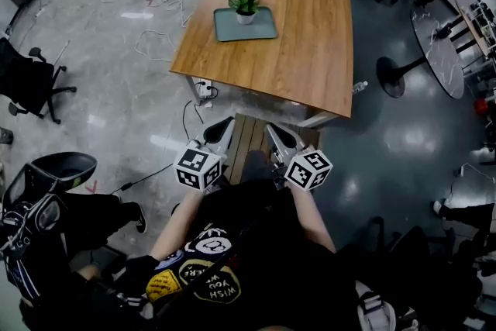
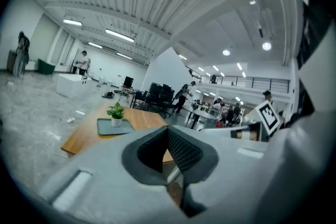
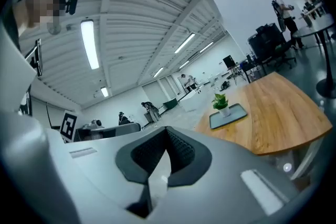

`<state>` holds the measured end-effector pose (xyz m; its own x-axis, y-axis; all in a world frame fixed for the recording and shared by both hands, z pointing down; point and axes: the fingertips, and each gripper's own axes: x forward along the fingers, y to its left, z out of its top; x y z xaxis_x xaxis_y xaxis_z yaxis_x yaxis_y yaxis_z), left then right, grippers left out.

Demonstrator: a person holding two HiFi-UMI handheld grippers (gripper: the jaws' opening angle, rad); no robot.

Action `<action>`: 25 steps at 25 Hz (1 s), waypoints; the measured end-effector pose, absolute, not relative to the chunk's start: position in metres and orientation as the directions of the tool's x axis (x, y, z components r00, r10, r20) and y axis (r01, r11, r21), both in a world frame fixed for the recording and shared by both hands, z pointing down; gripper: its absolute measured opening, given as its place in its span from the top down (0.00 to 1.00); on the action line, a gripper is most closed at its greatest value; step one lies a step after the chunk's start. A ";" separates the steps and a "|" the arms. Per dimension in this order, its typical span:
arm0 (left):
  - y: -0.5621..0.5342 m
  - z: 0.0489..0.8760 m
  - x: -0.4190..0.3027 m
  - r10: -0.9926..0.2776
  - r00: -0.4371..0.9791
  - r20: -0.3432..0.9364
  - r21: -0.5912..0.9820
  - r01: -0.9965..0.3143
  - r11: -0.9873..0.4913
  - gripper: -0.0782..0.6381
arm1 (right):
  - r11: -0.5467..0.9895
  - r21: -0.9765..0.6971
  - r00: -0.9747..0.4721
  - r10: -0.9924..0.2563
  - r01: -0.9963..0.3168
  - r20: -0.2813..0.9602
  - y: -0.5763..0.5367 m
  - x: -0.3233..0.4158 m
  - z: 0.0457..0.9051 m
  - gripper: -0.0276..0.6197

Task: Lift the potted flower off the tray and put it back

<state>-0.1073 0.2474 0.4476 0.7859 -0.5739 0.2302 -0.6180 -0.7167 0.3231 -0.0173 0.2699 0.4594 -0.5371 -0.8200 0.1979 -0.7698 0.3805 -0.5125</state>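
The potted flower (image 1: 245, 4), a small green plant in a white pot, stands on a teal tray (image 1: 262, 29) at the far side of a wooden table (image 1: 310, 50). Both grippers hang close to my body, short of the table's near edge and well away from the pot. My left gripper (image 1: 220, 129) is shut with nothing in it, and so is my right gripper (image 1: 280, 136). The left gripper view shows the flower (image 2: 116, 113) on its tray (image 2: 105, 127) far ahead beyond the left gripper (image 2: 168, 130). In the right gripper view the flower (image 3: 221, 101) and tray (image 3: 233, 114) lie ahead to the right of the right gripper (image 3: 167, 131).
A wooden stool (image 1: 243, 143) sits just under the grippers at the table's near edge. Cables and a power strip (image 1: 203, 89) lie on the floor to the left. A black office chair (image 1: 31, 81) stands at the left, a round table (image 1: 438, 50) at the right.
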 end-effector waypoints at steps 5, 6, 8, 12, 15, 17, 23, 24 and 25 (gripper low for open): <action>0.228 0.440 -0.089 -0.466 0.875 0.130 0.397 -0.476 -0.784 0.90 | 0.426 -0.444 -0.557 -0.801 -0.788 0.221 0.233 -0.020 0.464 0.95; 0.220 0.442 -0.083 -0.449 0.883 0.136 0.389 -0.465 -0.795 0.90 | 0.421 -0.441 -0.552 -0.803 -0.792 0.224 0.221 -0.016 0.466 0.95; 0.200 0.447 -0.069 -0.427 0.891 0.151 0.378 -0.451 -0.808 0.90 | 0.419 -0.441 -0.549 -0.805 -0.794 0.224 0.193 -0.006 0.471 0.95; 0.129 0.464 -0.043 -0.468 0.857 0.216 0.415 -0.515 -0.750 0.90 | 0.458 -0.462 -0.598 -0.772 -0.759 0.216 0.130 0.013 0.480 0.95; 0.073 0.480 -0.023 -0.517 0.813 0.269 0.398 -0.582 -0.709 0.90 | 0.480 -0.459 -0.614 -0.763 -0.748 0.201 0.084 0.034 0.487 0.95; 0.041 0.494 -0.007 -0.530 0.796 0.291 0.360 -0.605 -0.711 0.90 | 0.479 -0.443 -0.605 -0.770 -0.758 0.202 0.051 0.052 0.499 0.95; -0.043 0.553 0.029 -0.571 0.741 0.353 0.269 -0.665 -0.697 0.90 | 0.503 -0.361 -0.606 -0.746 -0.785 0.278 -0.041 0.090 0.569 0.95; -0.056 0.563 0.031 -0.581 0.729 0.362 0.276 -0.679 -0.680 0.90 | 0.506 -0.354 -0.607 -0.740 -0.786 0.290 -0.056 0.093 0.580 0.95; -0.069 0.573 0.032 -0.587 0.720 0.371 0.281 -0.689 -0.668 0.90 | 0.506 -0.351 -0.606 -0.738 -0.788 0.297 -0.072 0.096 0.590 0.95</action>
